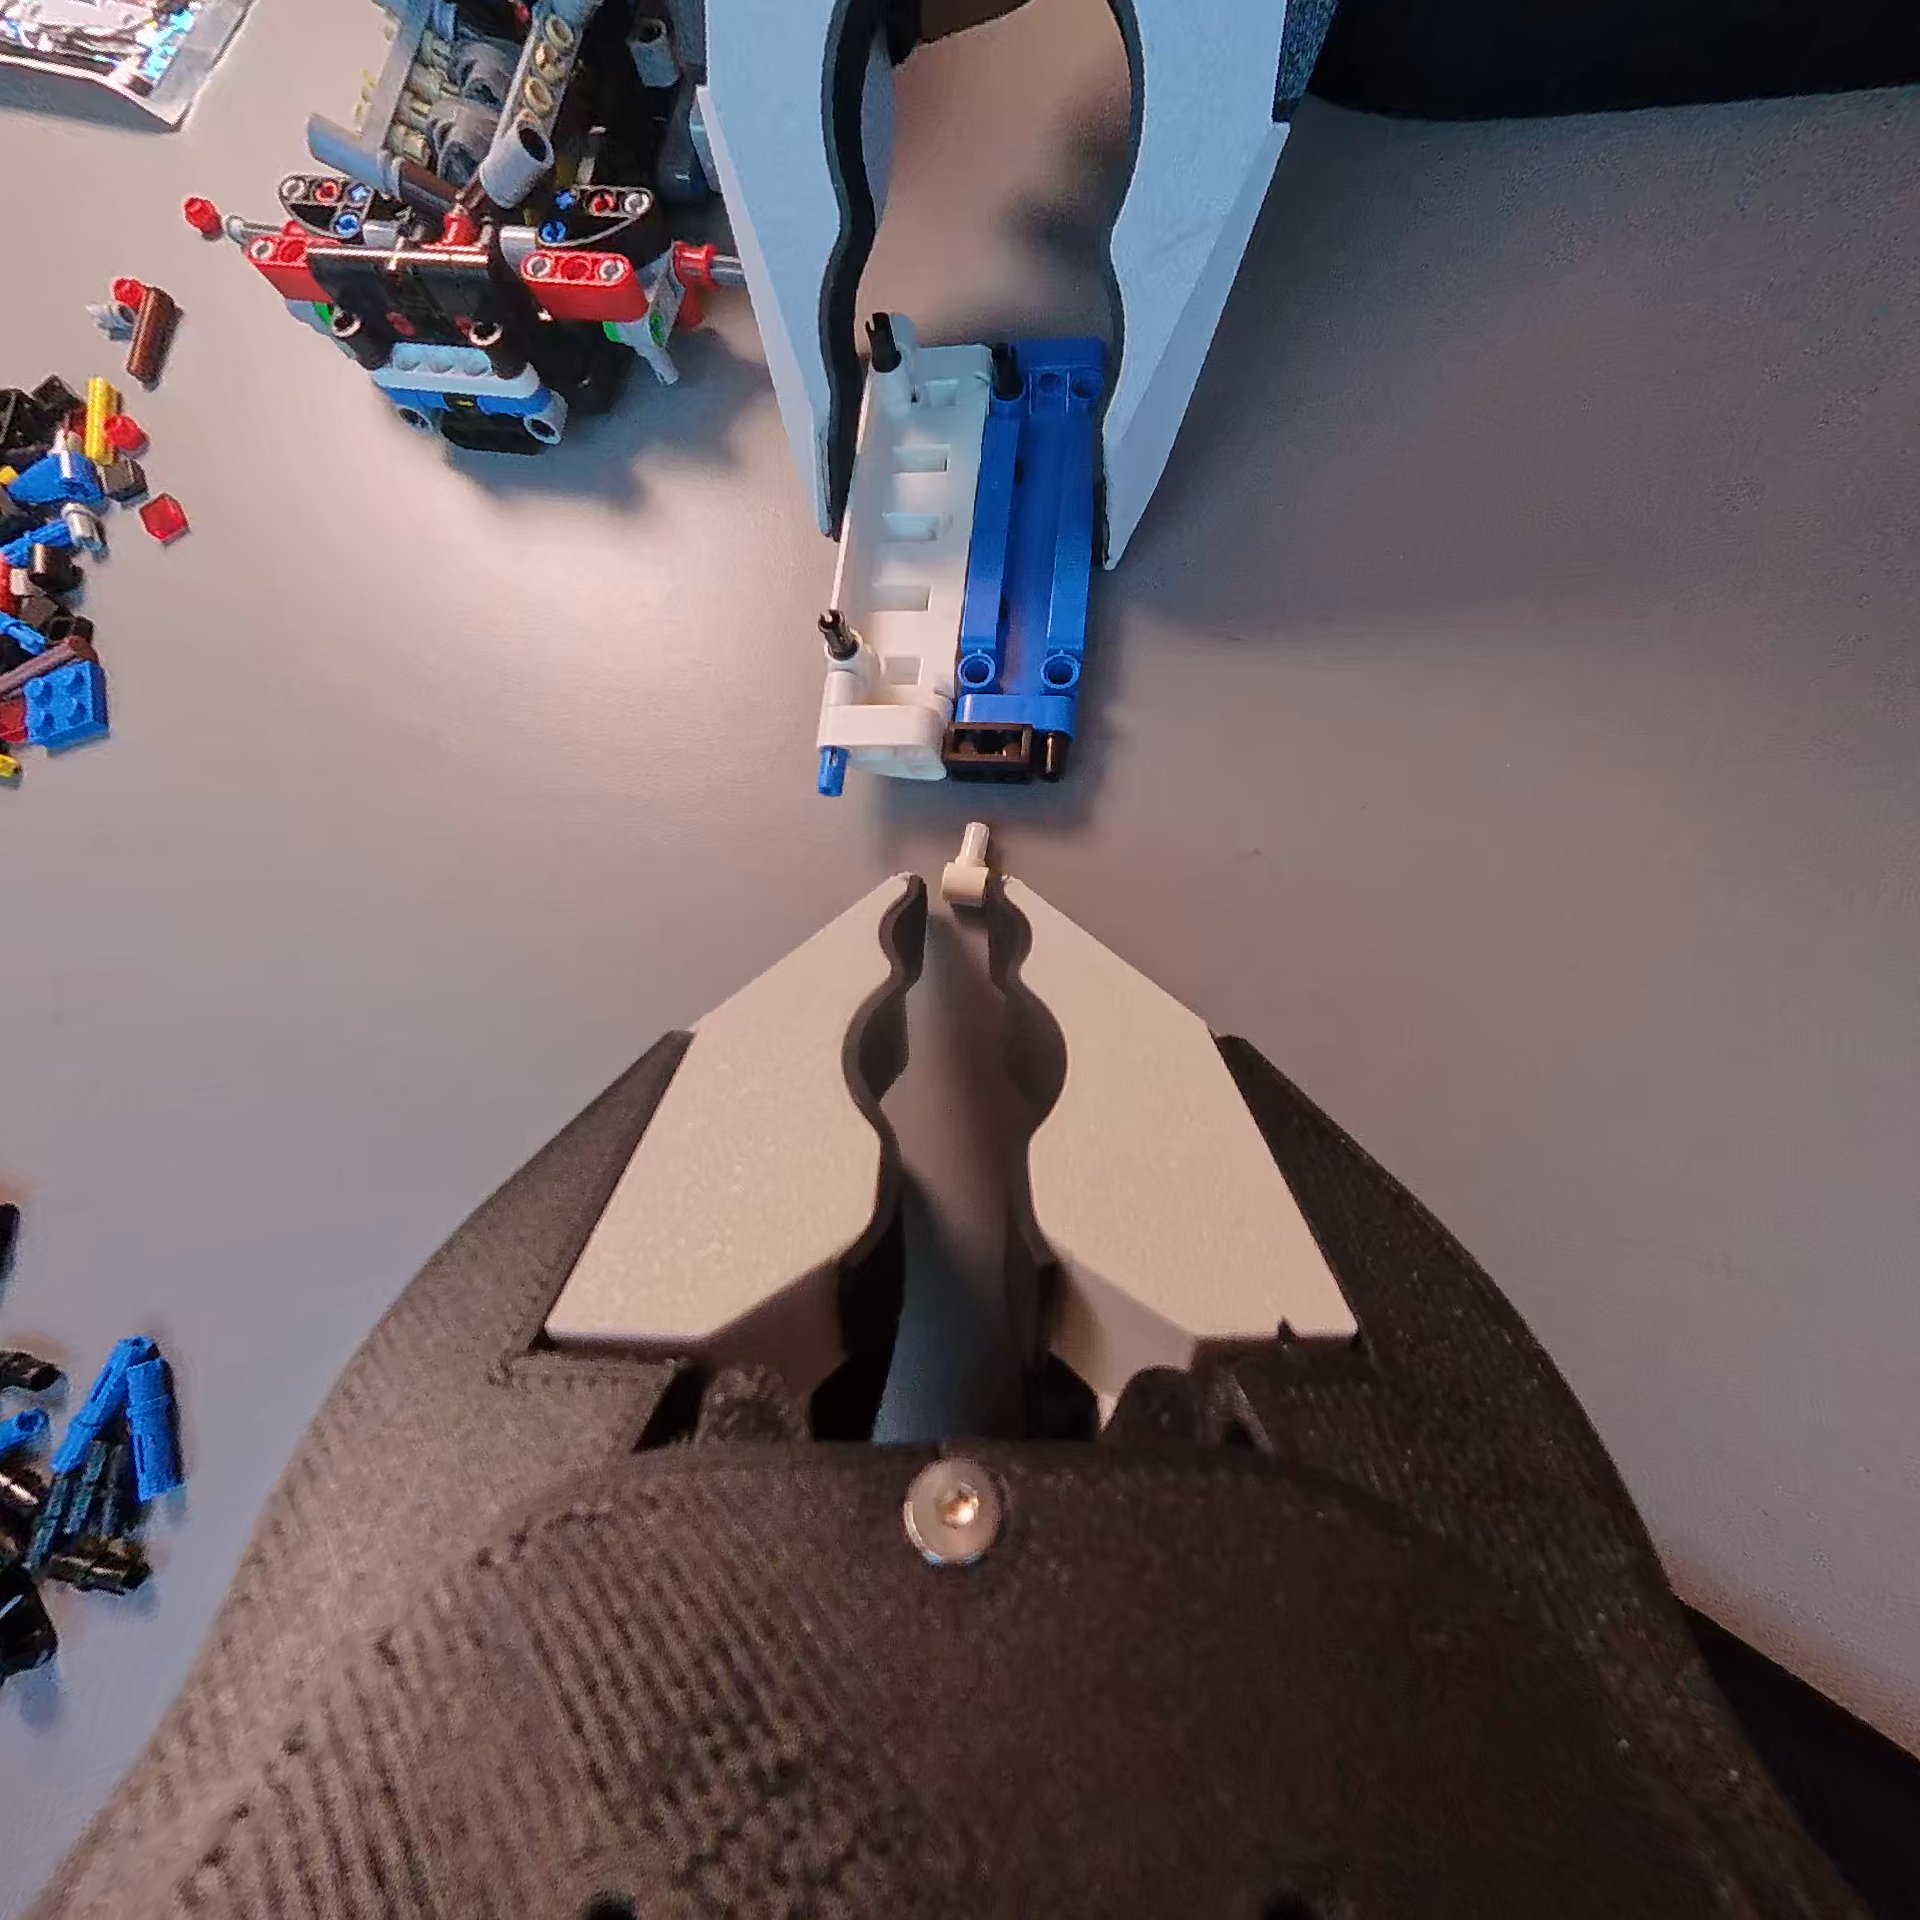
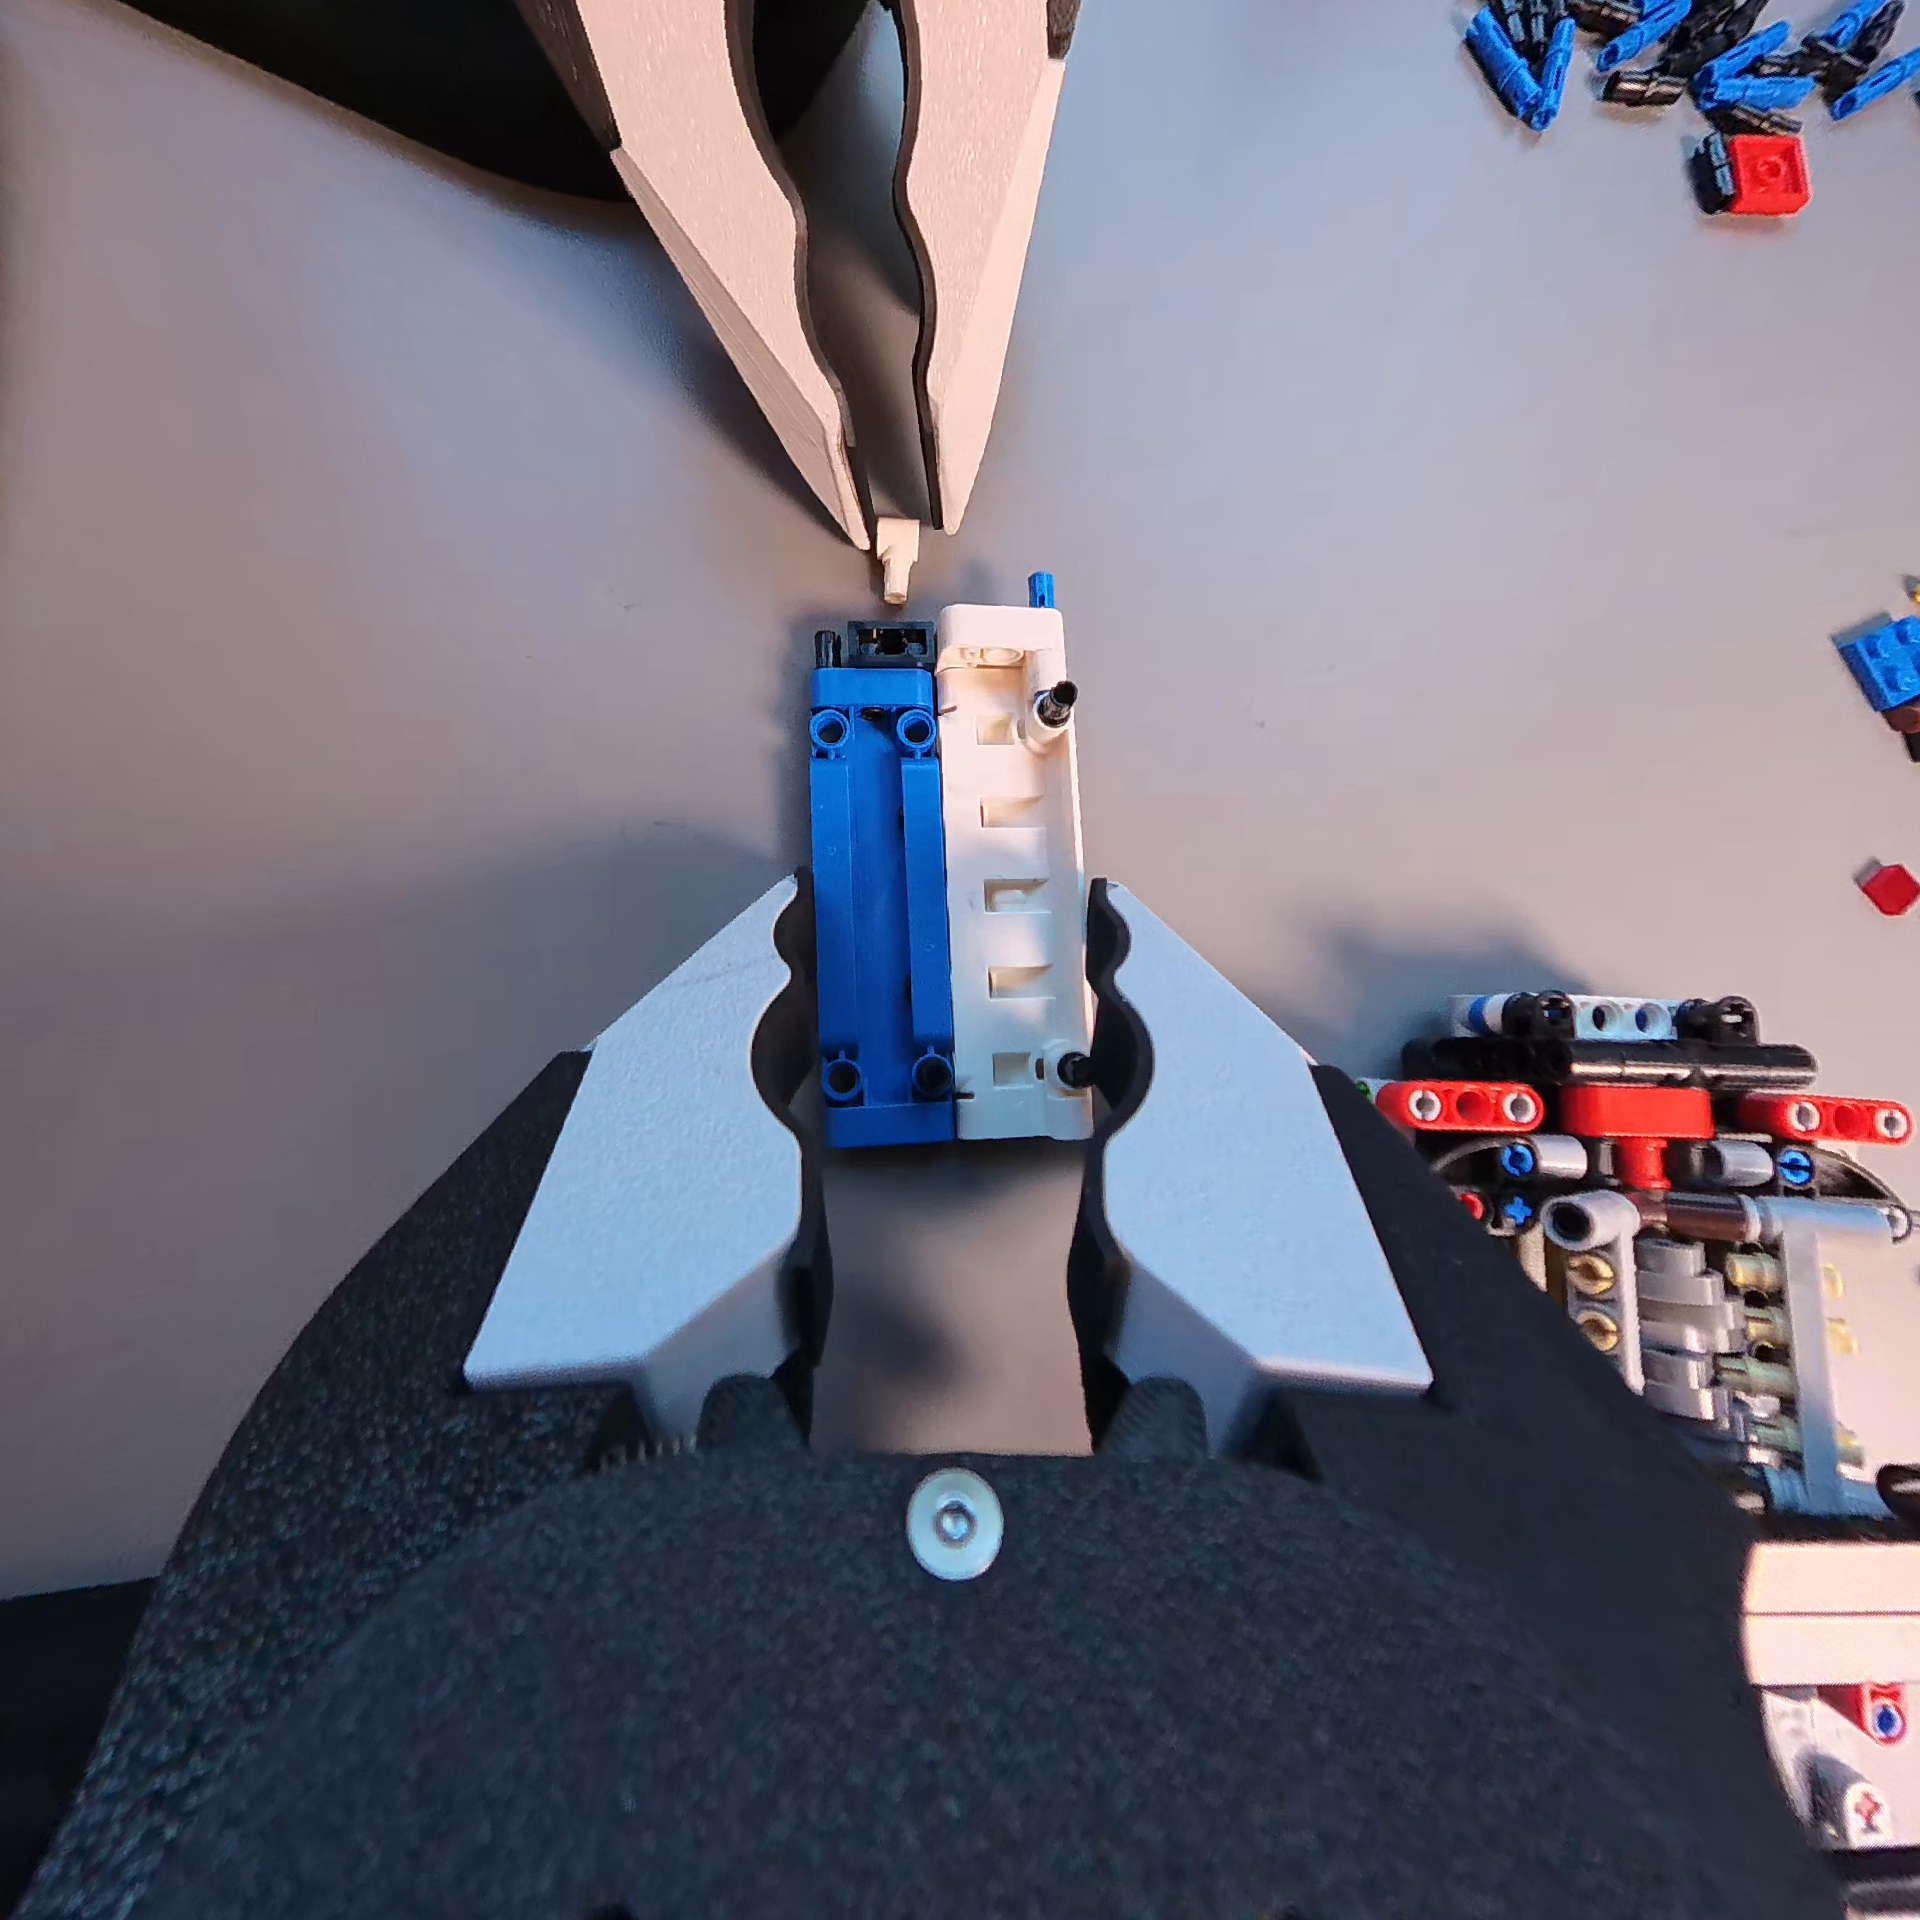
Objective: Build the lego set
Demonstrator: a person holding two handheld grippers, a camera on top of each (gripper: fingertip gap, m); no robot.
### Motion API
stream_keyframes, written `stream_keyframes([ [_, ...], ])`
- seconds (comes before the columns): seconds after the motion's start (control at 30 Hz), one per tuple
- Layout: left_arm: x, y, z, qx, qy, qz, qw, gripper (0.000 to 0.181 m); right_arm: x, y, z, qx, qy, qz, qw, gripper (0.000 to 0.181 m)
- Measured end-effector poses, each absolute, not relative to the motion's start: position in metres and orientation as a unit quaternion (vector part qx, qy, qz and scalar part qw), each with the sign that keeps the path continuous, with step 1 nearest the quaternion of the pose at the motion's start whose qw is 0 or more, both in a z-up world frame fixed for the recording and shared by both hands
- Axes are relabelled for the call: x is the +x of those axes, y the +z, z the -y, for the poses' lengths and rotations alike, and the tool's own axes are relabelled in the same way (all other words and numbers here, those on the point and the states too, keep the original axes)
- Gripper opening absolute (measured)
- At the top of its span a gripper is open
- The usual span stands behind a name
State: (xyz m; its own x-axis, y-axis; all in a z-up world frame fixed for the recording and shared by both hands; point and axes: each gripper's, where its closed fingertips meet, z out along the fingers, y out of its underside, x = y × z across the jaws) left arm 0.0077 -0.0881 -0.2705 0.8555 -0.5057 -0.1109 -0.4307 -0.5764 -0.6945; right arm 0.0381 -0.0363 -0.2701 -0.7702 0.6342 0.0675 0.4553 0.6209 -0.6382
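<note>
The grey tabletop (image 1: 1507, 727) carried a half-built model (image 2: 1662, 1195) and loose bricks (image 1: 62, 582) off to the side. At its middle lay a blue-and-white panel (image 2: 945, 883). The right tool (image 2: 943, 904) reached in low and level, its fingers (image 2: 675, 1122) clamped on the panel's near half. Facing it, the left tool (image 1: 964, 891) pointed tip-first at the panel's far end, nearly closed, pinching a small white connector (image 1: 966, 868) just short of the panel's black end piece (image 1: 989, 750)
</note>
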Motion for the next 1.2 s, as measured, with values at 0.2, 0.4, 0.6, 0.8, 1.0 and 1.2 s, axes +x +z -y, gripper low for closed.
stream_keyframes([
  [0.2,0.007,-0.270,0.088,-0.886,-0.050,-0.262,0.379,0.011,0.038,-0.269,0.036,-0.307,0.300,0.892,0.142,0.051],
  [0.4,0.006,-0.265,0.087,-0.882,-0.057,-0.254,0.393,0.017,0.042,-0.265,0.034,-0.311,0.285,0.898,0.128,0.057],
  [0.6,0.005,-0.252,0.086,-0.869,-0.080,-0.237,0.427,0.020,0.046,-0.273,0.033,-0.316,0.256,0.907,0.107,0.060],
  [0.8,0.002,-0.247,0.086,-0.863,-0.080,-0.226,0.445,0.022,0.044,-0.273,0.036,-0.314,0.255,0.910,0.095,0.050],
  [1.0,-0.005,-0.239,0.082,-0.858,-0.081,-0.196,0.467,0.035,0.036,-0.272,0.043,-0.299,0.251,0.914,0.108,0.050],
  [1.2,-0.009,-0.230,0.082,-0.849,-0.109,-0.172,0.487,0.034,0.024,-0.263,0.043,-0.300,0.271,0.904,0.136,0.050],
])
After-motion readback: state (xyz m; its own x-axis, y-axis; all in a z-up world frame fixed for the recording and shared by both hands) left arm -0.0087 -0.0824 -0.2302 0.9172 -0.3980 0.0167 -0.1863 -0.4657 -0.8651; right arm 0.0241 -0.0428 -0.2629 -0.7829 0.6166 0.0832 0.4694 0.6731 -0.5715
